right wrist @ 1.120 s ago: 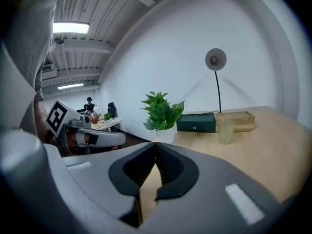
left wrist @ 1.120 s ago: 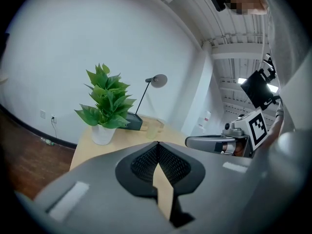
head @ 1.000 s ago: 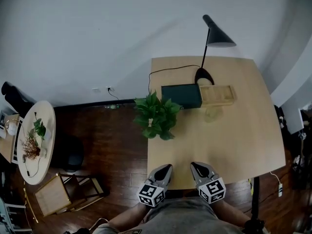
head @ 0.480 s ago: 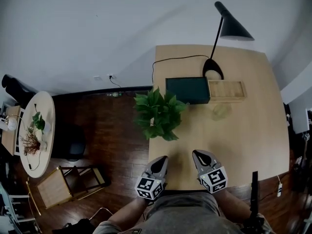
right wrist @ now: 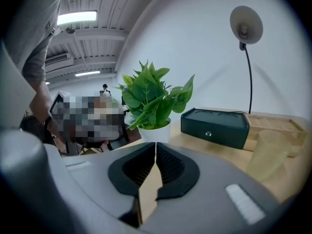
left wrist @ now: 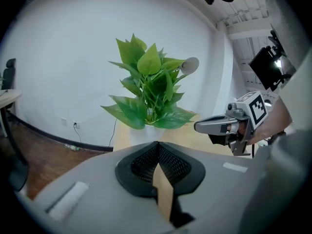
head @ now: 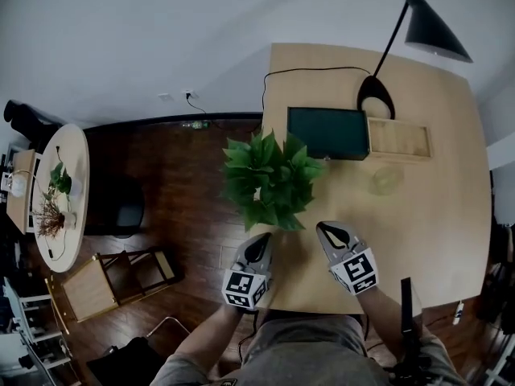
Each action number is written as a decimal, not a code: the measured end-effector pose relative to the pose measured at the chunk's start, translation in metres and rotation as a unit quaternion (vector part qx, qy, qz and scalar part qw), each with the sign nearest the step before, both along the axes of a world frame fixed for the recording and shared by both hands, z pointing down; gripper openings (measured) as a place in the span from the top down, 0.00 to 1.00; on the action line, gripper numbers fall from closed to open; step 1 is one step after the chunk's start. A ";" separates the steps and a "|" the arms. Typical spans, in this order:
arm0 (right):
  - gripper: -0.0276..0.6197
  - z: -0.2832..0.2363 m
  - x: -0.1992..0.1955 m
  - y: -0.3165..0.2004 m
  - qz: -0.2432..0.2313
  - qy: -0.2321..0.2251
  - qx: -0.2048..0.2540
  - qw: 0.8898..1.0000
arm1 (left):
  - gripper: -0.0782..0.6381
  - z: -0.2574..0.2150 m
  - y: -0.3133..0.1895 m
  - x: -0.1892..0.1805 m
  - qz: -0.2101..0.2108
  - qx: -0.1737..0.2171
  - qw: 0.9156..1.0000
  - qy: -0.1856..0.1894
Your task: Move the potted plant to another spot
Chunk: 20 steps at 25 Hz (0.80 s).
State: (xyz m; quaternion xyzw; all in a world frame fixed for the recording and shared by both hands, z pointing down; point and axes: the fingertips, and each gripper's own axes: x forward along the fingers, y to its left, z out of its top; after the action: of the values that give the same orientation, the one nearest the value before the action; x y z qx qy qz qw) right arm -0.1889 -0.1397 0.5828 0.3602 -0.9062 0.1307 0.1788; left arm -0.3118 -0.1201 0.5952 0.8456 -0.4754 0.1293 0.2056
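on the wooden table [head: 418,240], at its left edge: potted plant [head: 269,179], white pot, upright, just beside the dark green box [head: 327,133]. left gripper [head: 257,244] and right gripper [head: 328,232] sit near the plant, side by side, not touching it. both pairs of jaws pressed together, nothing between them.

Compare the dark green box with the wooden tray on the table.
The dark green box is closed; the wooden tray is pale and open on top. The box stands taller than the tray. The box lies nearer the potted plant than the tray. Both are rectangular, side by side on the table.
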 end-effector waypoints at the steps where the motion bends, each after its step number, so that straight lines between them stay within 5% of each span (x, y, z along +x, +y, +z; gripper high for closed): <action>1: 0.93 0.004 -0.002 -0.004 -0.007 0.002 -0.001 1.000 | 0.89 0.005 -0.004 -0.003 -0.004 0.002 1.000 -0.006; 3: 0.91 0.011 -0.007 -0.011 -0.020 0.005 -0.003 1.000 | 0.89 0.014 -0.010 -0.009 -0.011 0.002 1.000 -0.015; 15: 0.35 0.044 -0.047 -0.039 -0.131 0.060 0.026 0.989 | 0.89 0.037 -0.025 -0.020 -0.018 -0.015 0.999 -0.028; 20: 0.23 0.048 -0.065 -0.053 -0.157 0.070 0.037 0.984 | 0.89 0.037 -0.023 -0.023 -0.020 -0.026 0.999 -0.026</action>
State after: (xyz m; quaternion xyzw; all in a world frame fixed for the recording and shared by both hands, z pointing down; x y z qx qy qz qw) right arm -0.2542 -0.1932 0.6304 0.2281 -0.9409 0.0415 0.2469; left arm -0.3353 -0.1427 0.6321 0.8263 -0.4943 0.1596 0.2176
